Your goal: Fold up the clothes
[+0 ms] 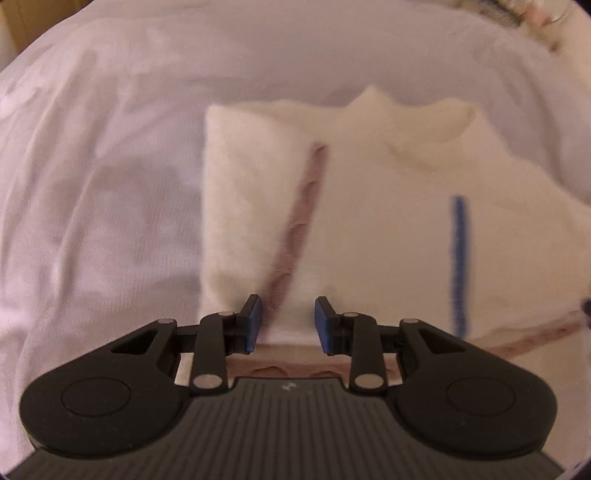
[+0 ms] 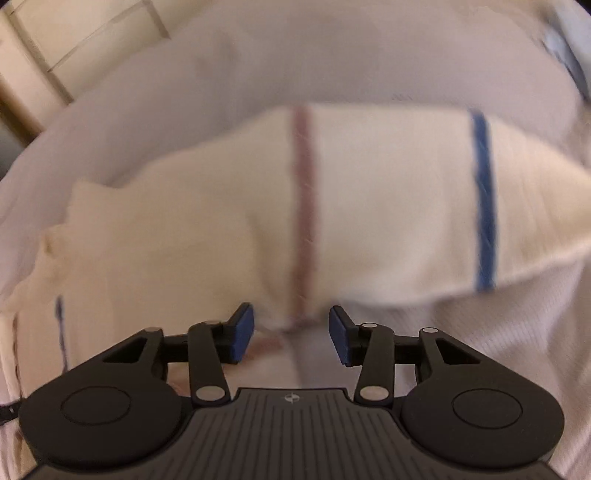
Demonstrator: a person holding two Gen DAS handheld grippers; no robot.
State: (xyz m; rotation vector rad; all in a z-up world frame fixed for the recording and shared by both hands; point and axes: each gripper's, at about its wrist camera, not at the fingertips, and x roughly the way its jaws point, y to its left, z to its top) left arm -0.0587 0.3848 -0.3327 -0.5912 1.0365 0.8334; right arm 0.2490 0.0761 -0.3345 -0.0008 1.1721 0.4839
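Note:
A cream cloth [image 1: 369, 221] with a brownish-red stripe [image 1: 295, 229] and a blue stripe [image 1: 459, 266] lies partly folded on a pale lilac sheet [image 1: 110, 166]. My left gripper [image 1: 288, 321] is open, its blue pads on either side of the cloth's near edge, by the red stripe. In the right wrist view the same cloth [image 2: 388, 206] shows its red stripe [image 2: 304, 206] and blue stripe [image 2: 484, 199]. My right gripper [image 2: 291, 332] is open, with the cloth's near corner between its pads. Both views are motion-blurred.
The lilac sheet [image 2: 369, 55] covers the whole surface around the cloth. A pale piece of furniture or box [image 2: 74, 40] stands beyond the sheet at the upper left of the right wrist view. Some patterned fabric [image 1: 532, 14] shows at the top right.

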